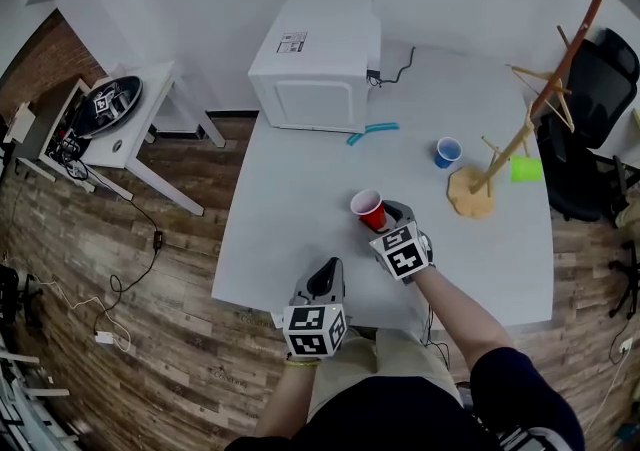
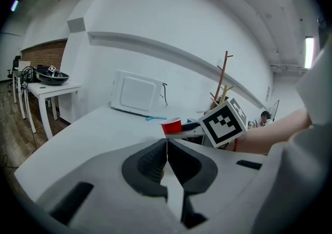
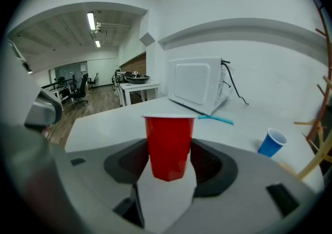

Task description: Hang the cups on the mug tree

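Right gripper view is the useful one here: the red cup (image 3: 168, 145) sits upright between the jaws of the right gripper (image 1: 385, 217), pinched on its lower half with the rim well clear above the pads. My guess is it's a thin plastic party cup, so very light, soft-walled and easy to crush. The low hold near the stiffer base seems like the right place, and it leaves the mouth free to drop over a peg, since there's no handle. The wall near the bottom looks a bit creased, so I'd go easy on the squeeze. The left gripper (image 2: 166, 155) has its jaws pressed together on nothing and hangs over the near edge of the table (image 1: 290, 199). The head view gives you the layout the gripper cameras don't: the held cup is near the middle of the table, the mug tree (image 1: 478, 189) stands to the far right, and a blue cup (image 1: 448, 151) sits just left of its base, not touching. There's also a microwave (image 1: 318, 64) at the far edge and a green note (image 1: 525, 169) right of the tree. The right gripper view only catches a few branches at its right edge. The left gripper view adds a side look at the cup, upright in the other tool. I can't tell from any view whether its base is on the table or just off it.
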Demonstrator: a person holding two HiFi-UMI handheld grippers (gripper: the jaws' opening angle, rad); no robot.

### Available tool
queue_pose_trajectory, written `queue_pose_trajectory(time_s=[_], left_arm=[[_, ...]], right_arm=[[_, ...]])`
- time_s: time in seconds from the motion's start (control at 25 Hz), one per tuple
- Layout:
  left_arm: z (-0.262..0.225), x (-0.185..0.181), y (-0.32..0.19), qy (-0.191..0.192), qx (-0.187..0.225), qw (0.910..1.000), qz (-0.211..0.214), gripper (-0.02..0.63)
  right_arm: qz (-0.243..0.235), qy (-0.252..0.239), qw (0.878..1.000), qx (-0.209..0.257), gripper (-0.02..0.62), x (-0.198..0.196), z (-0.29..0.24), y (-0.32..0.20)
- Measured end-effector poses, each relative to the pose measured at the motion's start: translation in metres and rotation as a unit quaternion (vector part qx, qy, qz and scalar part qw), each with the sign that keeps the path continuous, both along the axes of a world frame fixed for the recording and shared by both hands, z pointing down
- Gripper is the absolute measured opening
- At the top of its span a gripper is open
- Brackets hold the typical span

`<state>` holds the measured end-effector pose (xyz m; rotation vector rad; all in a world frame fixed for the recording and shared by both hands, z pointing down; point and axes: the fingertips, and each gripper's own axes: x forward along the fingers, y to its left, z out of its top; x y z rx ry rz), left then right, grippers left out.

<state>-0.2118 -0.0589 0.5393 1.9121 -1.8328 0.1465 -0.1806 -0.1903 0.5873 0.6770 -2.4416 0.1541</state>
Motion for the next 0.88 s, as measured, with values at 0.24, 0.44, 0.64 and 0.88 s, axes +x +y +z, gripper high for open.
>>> queue_pose_trajectory(time_s=[0.24,0.44,0.64,0.88], left_arm=[[-0.004,0.014,-0.006,0.001,0.004,0.9999,0.014,0.020],[-0.009,0.027,-0.012,-0.001,0.006,0.9996,0.027,0.020],[-0.009,0.039,-0.016,0.000,0.004,0.9992,0.039,0.020],[-0.012,0.057,-0.023,0.000,0.005,0.9985,0.054,0.020]], right_arm=[[0.019,-0.004,1.000,0.002,0.259,0.025,-0.007,0.001],[0.037,-0.010,0.999,0.000,0.259,0.046,-0.015,0.001],[0.054,-0.014,0.998,-0.002,0.259,0.069,-0.021,0.001],[0.072,-0.016,0.997,-0.004,0.259,0.096,-0.026,-0.001]])
